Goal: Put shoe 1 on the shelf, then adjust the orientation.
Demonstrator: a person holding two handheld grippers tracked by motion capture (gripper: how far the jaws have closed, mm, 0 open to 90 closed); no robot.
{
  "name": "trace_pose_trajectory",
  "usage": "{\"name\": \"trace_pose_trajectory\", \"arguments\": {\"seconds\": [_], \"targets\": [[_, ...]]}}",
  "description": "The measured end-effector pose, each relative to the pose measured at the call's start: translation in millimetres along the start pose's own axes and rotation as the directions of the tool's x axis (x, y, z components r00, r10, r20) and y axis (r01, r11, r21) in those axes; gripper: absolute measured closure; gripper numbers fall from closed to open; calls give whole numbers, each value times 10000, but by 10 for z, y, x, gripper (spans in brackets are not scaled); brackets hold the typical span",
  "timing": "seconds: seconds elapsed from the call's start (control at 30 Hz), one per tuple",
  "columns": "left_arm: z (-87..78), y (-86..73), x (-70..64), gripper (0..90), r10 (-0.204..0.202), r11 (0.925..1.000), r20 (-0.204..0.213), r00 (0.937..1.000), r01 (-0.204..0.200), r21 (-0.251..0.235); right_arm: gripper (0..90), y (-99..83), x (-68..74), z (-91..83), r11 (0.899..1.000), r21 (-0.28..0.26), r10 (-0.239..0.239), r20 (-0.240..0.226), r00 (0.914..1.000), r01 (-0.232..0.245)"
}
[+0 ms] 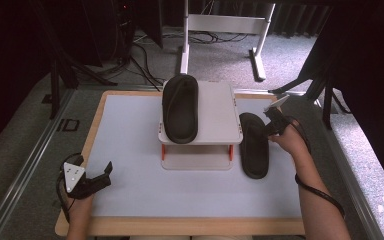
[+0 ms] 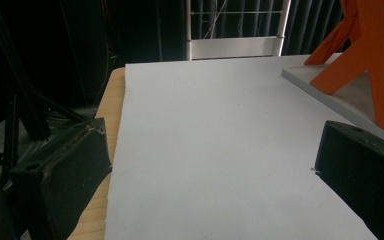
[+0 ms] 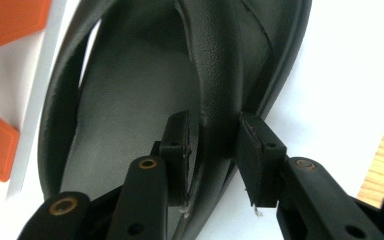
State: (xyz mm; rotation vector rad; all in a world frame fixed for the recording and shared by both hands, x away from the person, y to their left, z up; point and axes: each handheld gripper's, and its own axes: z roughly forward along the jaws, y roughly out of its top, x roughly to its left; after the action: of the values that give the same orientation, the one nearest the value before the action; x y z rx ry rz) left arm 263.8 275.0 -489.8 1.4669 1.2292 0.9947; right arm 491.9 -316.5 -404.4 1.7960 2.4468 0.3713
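One black sandal [image 1: 180,107] lies on top of a small white stand [image 1: 217,115] with orange legs at mid-table. A second black sandal [image 1: 254,150] lies on the white mat just right of the stand. My right gripper [image 1: 272,125] is at this sandal's far end. In the right gripper view, my right gripper [image 3: 215,120] has its jaws pressed on either side of the strap of the sandal [image 3: 130,100]. My left gripper [image 1: 105,176] rests at the front left of the mat. It is open [image 2: 219,135] with nothing between its jaws.
The white mat [image 1: 130,130] covers a wooden tabletop whose edge shows at the front and left. The stand's orange leg [image 2: 375,65] and base rise to the right of my left gripper. A white table frame [image 1: 220,22] and cables lie on the floor beyond.
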Motion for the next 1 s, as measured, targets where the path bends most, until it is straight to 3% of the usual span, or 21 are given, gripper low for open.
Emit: {"name": "trace_pose_trajectory", "arguments": {"seconds": [0.27,0.37,0.5,0.9,1.0], "targets": [[3,1,-8,9,46,10000,-13,10000,-46,45,730,9,14,12,9986,30,525,145,9985,-526],[3,1,-8,9,41,10000,-17,10000,-41,46,746,33,2,-6,9945,107,1037,138,9945,-1038],[5,2,-8,9,50,10000,-10,10000,-50,69,751,53,21,-44,9949,4,1009,206,9947,-1009],[12,5,-15,9,125,9998,-21,9999,-125,143,762,109,33,-415,9943,-207,1051,449,9935,-1042],[11,5,-14,9,120,9998,-23,9999,-120,129,762,115,21,-532,9915,-407,1251,400,9913,-1235]]}}
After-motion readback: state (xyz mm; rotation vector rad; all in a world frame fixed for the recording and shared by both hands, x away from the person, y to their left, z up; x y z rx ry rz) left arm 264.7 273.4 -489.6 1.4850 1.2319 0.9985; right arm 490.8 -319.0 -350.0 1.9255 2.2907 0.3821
